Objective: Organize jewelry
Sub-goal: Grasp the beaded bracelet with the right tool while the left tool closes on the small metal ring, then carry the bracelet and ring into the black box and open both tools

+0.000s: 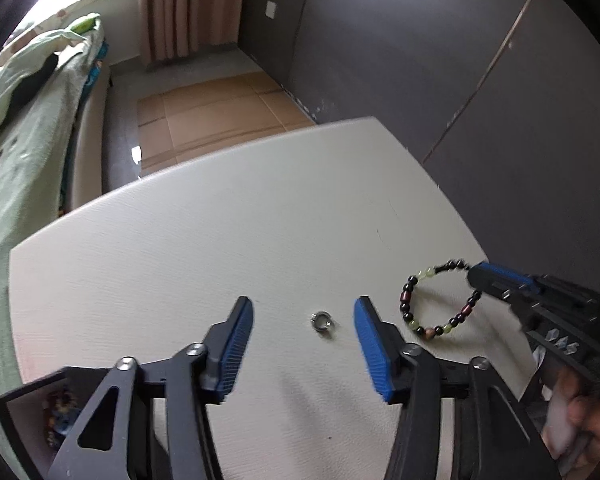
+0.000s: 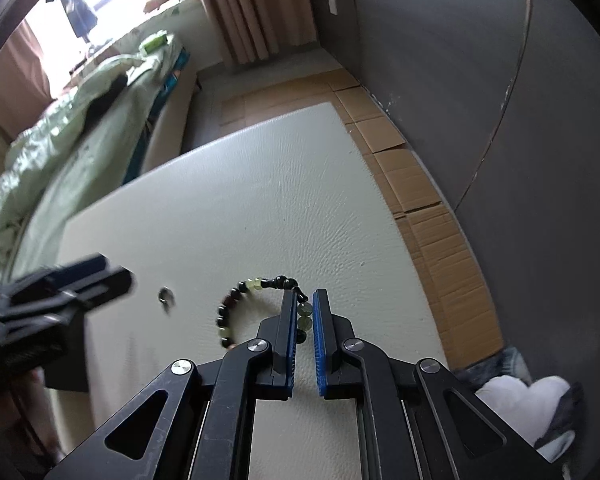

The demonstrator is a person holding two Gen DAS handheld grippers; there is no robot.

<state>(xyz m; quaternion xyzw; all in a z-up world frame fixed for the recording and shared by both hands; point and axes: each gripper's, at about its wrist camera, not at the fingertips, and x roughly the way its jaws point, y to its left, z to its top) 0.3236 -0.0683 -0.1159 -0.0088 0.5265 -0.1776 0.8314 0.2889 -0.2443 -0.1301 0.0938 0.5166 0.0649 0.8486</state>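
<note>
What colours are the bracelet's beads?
Black, pale green and reddish-brown beads on the bracelet; left wrist view shows them best.

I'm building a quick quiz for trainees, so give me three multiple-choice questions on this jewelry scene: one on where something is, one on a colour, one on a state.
1. Where does the small metal ring lie?
A. On the white table, between the left tool's open fingers
B. Inside the bracelet
C. On the bed

2. What colour are the tools' finger pads?
A. Red
B. Blue
C. Yellow

3. What is the right tool doing?
A. Standing wide open
B. Shut on the beaded bracelet
C. Shut on the ring

Answers: 1 A, the left wrist view shows the ring on the table between the left tool fingers. 2 B, the pads are blue in both views. 3 B, beads sit pinched between its nearly closed pads.
</note>
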